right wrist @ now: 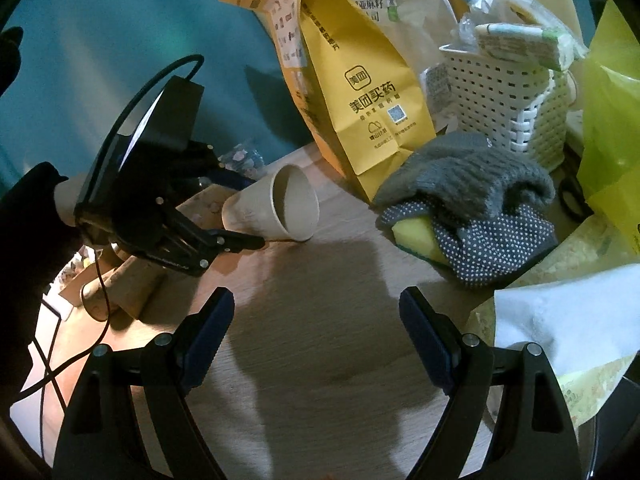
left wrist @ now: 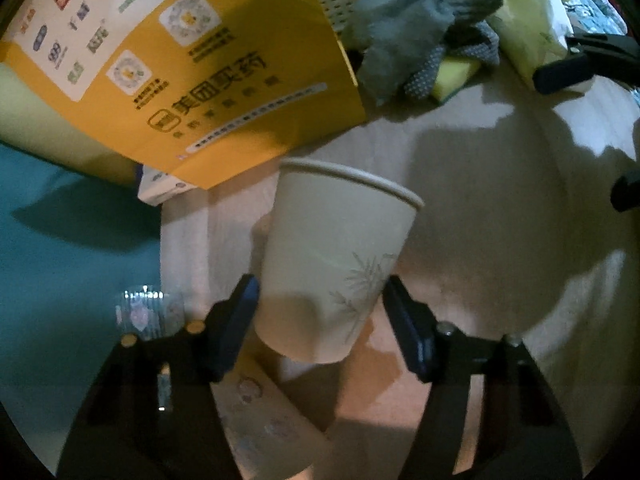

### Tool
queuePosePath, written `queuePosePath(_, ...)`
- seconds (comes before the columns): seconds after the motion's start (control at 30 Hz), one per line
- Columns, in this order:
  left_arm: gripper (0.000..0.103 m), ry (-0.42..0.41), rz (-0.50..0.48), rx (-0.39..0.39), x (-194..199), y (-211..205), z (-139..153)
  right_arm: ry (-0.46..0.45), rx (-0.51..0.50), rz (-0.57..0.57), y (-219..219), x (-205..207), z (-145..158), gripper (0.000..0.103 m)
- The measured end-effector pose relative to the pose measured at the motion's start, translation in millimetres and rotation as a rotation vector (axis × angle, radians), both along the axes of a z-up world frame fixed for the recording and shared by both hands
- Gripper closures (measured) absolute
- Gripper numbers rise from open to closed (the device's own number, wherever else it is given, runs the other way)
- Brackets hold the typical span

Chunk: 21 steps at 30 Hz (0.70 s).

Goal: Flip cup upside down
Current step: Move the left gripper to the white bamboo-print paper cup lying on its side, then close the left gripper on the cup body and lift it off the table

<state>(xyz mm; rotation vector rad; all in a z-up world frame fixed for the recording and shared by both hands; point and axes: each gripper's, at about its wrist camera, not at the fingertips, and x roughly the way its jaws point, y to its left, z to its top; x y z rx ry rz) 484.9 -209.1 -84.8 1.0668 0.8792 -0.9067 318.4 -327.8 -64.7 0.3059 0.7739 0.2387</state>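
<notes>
A white paper cup with a faint leaf print sits between the fingers of my left gripper, which is shut on its lower body. In the right wrist view the cup is tilted on its side, its open mouth facing the camera, held just above the wooden table by the left gripper. My right gripper is open and empty, low over the table in front of the cup.
A yellow paper bag stands behind the cup. Grey gloves lie on a yellow sponge at right. A white woven basket stands behind them. White paper lies at right. A cardboard tube lies at left.
</notes>
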Motion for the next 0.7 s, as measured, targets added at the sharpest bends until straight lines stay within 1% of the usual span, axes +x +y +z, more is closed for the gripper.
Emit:
queuePosePath(0.1,0.039,-0.016,0.014,-0.016,-9.2,2.4,7.4,-0.007,0.005,0.002,-0.4,-4.9,3.8,0.016)
queuePosePath(0.23,0.039,-0.019,0.042,-0.048,-29.3,5.7,27.9,-0.016,0.012,-0.005,-3.0,-15.7,8.4,0.016)
queuePosePath(0.33,0.039,-0.024,0.061,-0.053,-47.9,6.8,40.8,-0.022,0.015,-0.005,-3.9,-25.2,12.6,0.016)
queuePosePath(0.4,0.039,-0.037,0.059,-0.042,-69.3,8.7,49.3,-0.03,-0.002,-0.001,-1.4,-31.5,18.0,0.016)
queuePosePath(0.43,0.039,-0.041,0.055,-0.038,-83.2,10.6,53.8,-0.044,-0.026,-0.001,0.9,-36.9,22.3,0.016)
queuePosePath(0.5,0.039,-0.031,0.062,-0.032,-107.6,14.5,60.3,-0.058,-0.042,0.008,2.3,-45.8,26.8,0.016)
queuePosePath(0.57,0.039,-0.029,0.086,-0.026,-134.5,21.4,65.2,-0.062,-0.04,0.021,5.4,-57.0,30.3,0.016)
queuePosePath(0.67,0.039,-0.013,0.133,-0.044,-166.1,33.6,70.8,-0.072,-0.042,0.046,12.8,-75.1,36.5,0.016)
queuePosePath(0.7,0.039,-0.02,0.144,-0.047,-178.1,38.6,72.0,-0.075,-0.041,0.056,15.5,-81.3,38.2,0.016)
